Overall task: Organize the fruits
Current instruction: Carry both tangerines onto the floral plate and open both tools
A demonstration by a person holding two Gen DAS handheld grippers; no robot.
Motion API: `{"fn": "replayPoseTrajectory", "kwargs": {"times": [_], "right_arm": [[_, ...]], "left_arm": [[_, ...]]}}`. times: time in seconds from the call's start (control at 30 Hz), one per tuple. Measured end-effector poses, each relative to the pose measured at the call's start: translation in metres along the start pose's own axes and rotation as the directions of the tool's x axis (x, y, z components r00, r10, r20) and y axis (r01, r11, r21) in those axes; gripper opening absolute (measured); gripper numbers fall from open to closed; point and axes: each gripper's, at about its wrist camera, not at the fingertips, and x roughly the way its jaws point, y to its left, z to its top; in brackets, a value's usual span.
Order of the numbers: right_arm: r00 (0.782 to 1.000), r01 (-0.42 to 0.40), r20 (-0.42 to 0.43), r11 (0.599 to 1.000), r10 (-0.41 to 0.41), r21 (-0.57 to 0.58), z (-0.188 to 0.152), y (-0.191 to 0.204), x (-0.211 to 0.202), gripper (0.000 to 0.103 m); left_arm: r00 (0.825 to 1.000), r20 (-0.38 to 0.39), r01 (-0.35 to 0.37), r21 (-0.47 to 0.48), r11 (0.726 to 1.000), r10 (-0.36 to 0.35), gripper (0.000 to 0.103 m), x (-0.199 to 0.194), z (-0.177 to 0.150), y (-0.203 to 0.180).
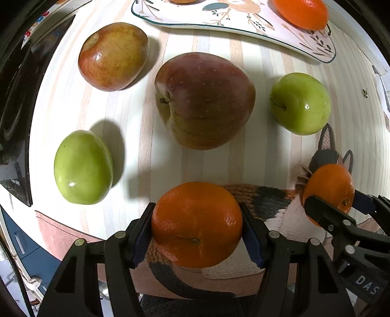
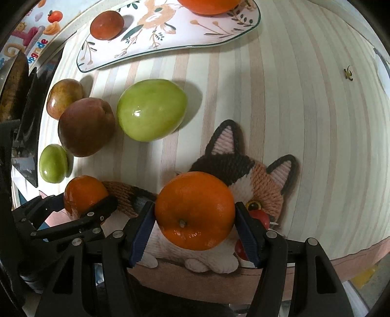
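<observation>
My left gripper (image 1: 197, 228) is shut on an orange (image 1: 196, 223) just above the table's near edge. My right gripper (image 2: 194, 217) is shut on a second orange (image 2: 195, 209) over a knitted cat mat (image 2: 256, 178); that gripper and its orange (image 1: 329, 190) also show at the right of the left wrist view. On the striped table lie a large red apple (image 1: 204, 100), a red-yellow apple (image 1: 113, 56) and two green fruits (image 1: 82, 167) (image 1: 301, 103). A flowered plate (image 2: 170, 36) at the back holds an orange (image 1: 301, 12) and a small red-brown fruit (image 2: 106, 24).
A dark object (image 1: 14, 122) lies along the table's left edge. The table's front edge (image 2: 353, 253) runs just below both grippers. A small yellow-green scrap (image 2: 348, 72) lies on the table at the far right.
</observation>
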Motion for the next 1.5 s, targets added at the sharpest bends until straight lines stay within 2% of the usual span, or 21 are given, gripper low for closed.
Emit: {"fn": "replayPoseTrajectory", "kwargs": {"times": [0.37, 0.6, 0.77, 0.9, 0.97, 1.1, 1.2, 1.37, 1.5], "right_arm": [[0.999, -0.035, 0.005, 0.998, 0.035, 0.054, -0.004, -0.016, -0.004, 0.067], [0.991, -0.104, 0.092, 0.993, 0.098, 0.062, -0.001, -0.028, -0.061, 0.067], [0.971, -0.15, 0.196, 0.987, 0.137, 0.056, 0.02, -0.032, -0.114, 0.067], [0.956, -0.151, 0.258, 0.988, 0.138, 0.031, 0.053, -0.021, -0.135, 0.067], [0.954, -0.146, 0.269, 0.989, 0.135, 0.024, 0.073, -0.018, -0.133, 0.067], [0.96, -0.136, 0.247, 0.991, 0.129, 0.015, 0.112, -0.002, -0.106, 0.067], [0.968, -0.138, 0.213, 0.99, 0.133, 0.009, 0.137, 0.009, -0.082, 0.067], [0.979, -0.137, 0.156, 0.991, 0.133, 0.012, 0.171, 0.022, -0.051, 0.067], [0.986, -0.084, 0.143, 0.995, 0.09, -0.047, 0.19, 0.037, -0.04, 0.067]], "left_arm": [[1.0, 0.014, 0.015, 0.019, 1.0, -0.016, 0.062, -0.016, 0.005, -0.007], [0.99, 0.109, 0.089, 0.054, 0.995, -0.094, 0.062, -0.085, 0.01, -0.006], [0.966, 0.201, 0.159, 0.046, 0.986, -0.165, 0.063, -0.147, 0.042, 0.004], [0.955, 0.241, 0.174, 0.023, 0.984, -0.174, 0.063, -0.169, 0.087, 0.012], [0.959, 0.234, 0.162, 0.009, 0.987, -0.16, 0.063, -0.165, 0.109, 0.017], [0.977, 0.161, 0.151, -0.037, 0.988, -0.143, 0.063, -0.131, 0.149, 0.032], [0.983, 0.111, 0.156, -0.066, 0.986, -0.148, 0.063, -0.108, 0.163, 0.037], [0.979, 0.068, 0.201, -0.152, 0.968, -0.193, 0.063, -0.084, 0.186, 0.057], [0.971, 0.032, 0.239, -0.197, 0.951, -0.237, 0.063, -0.07, 0.194, 0.066]]}}
